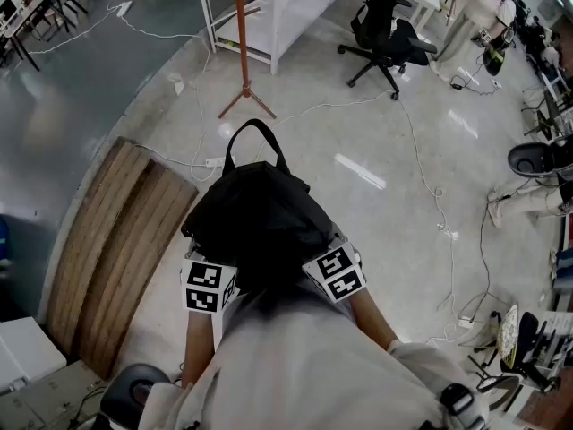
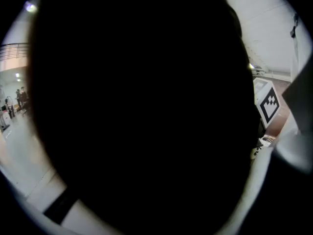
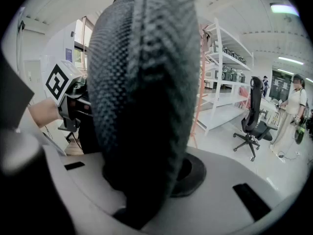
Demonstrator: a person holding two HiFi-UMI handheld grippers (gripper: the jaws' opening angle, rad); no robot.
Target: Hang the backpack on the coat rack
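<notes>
A black backpack [image 1: 258, 215] hangs in the air in front of me in the head view, its top loop [image 1: 255, 141] pointing toward the orange coat rack [image 1: 242, 43], which stands a few steps off on a tripod foot. Both grippers hold the bag from beneath; only their marker cubes show, left [image 1: 206, 287] and right [image 1: 335, 274], and the jaws are hidden under the bag. In the right gripper view my right gripper [image 3: 146, 180] is shut on a grey woven strap [image 3: 142, 82] of the backpack. Black backpack fabric [image 2: 142, 111] fills the left gripper view and hides the left jaws.
White shelving [image 1: 277, 7] stands just behind the coat rack. A black office chair [image 1: 387, 34] is to its right. A wooden board [image 1: 116, 240] lies on the floor at my left. White cables [image 1: 421, 168] cross the floor. A person [image 1: 488, 12] stands far right.
</notes>
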